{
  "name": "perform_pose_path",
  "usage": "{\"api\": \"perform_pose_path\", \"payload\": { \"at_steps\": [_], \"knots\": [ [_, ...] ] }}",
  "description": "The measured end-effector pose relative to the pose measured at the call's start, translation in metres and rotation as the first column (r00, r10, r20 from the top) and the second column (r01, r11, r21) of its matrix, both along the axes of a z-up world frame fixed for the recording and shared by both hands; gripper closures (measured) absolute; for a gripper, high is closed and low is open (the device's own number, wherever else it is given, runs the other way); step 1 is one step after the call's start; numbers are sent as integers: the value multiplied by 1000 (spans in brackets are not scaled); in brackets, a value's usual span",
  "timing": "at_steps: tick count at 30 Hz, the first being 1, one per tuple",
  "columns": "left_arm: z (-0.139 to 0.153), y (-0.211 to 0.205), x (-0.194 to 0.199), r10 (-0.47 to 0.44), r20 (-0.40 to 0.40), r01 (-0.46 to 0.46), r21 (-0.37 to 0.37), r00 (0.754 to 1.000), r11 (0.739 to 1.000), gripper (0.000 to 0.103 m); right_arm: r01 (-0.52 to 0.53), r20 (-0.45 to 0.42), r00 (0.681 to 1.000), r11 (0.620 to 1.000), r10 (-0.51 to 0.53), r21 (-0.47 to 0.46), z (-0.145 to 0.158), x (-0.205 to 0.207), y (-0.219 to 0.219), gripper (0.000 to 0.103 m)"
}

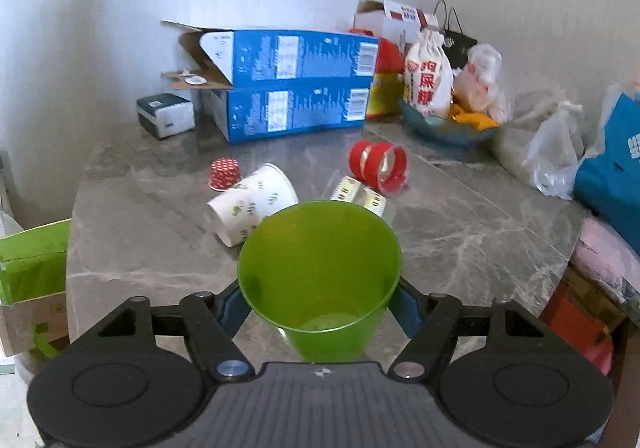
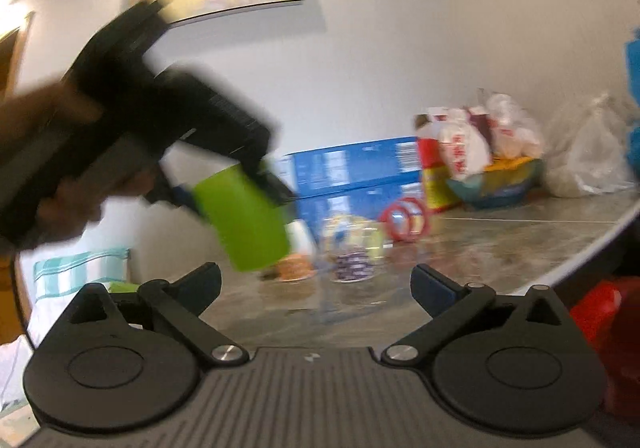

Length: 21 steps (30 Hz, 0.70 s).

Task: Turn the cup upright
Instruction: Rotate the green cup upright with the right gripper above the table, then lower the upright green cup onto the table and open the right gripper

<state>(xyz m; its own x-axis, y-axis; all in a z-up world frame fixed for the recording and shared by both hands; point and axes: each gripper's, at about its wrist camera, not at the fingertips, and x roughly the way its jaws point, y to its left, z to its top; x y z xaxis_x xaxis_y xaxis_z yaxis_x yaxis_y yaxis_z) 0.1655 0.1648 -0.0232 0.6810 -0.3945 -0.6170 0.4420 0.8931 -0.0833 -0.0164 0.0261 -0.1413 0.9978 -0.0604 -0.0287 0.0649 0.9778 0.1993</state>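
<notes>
While the left gripper's fingers (image 1: pixel 236 308) clench the translucent green plastic cup (image 1: pixel 320 268) low on its wall, its mouth points forward, away from the camera, so its long axis runs along the fingers. From the right wrist view the cup (image 2: pixel 244 216) hangs tilted above the grey marbled table (image 1: pixel 460 240), mouth slanting downward. Right gripper (image 2: pixel 316 284) stands released, holding nothing. Beyond lie a white printed paper cup (image 1: pixel 252 204) and a red-banded clear cup (image 1: pixel 378 166), both on their sides.

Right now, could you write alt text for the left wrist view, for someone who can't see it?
The left gripper grips a green cup between its fingers, mouth facing away from the camera, above a grey marble table. Beyond lie a tipped white paper cup, a red cup and blue boxes.
</notes>
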Motion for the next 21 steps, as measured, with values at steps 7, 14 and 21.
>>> {"api": "perform_pose_path", "payload": {
  "at_steps": [7,14,21],
  "knots": [
    [0,12,-20,11,123,-21,80,992,997,28,38,-57,998,999,-39,-17,7,-18,-19,1],
    [-7,25,-28,26,143,-35,62,989,997,28,38,-101,994,999,-38,-5,14,-17,-29,1],
    [-21,31,-20,32,112,-38,55,993,998,28,32,-127,991,999,-29,23,17,-15,-32,1]
  ]
}}
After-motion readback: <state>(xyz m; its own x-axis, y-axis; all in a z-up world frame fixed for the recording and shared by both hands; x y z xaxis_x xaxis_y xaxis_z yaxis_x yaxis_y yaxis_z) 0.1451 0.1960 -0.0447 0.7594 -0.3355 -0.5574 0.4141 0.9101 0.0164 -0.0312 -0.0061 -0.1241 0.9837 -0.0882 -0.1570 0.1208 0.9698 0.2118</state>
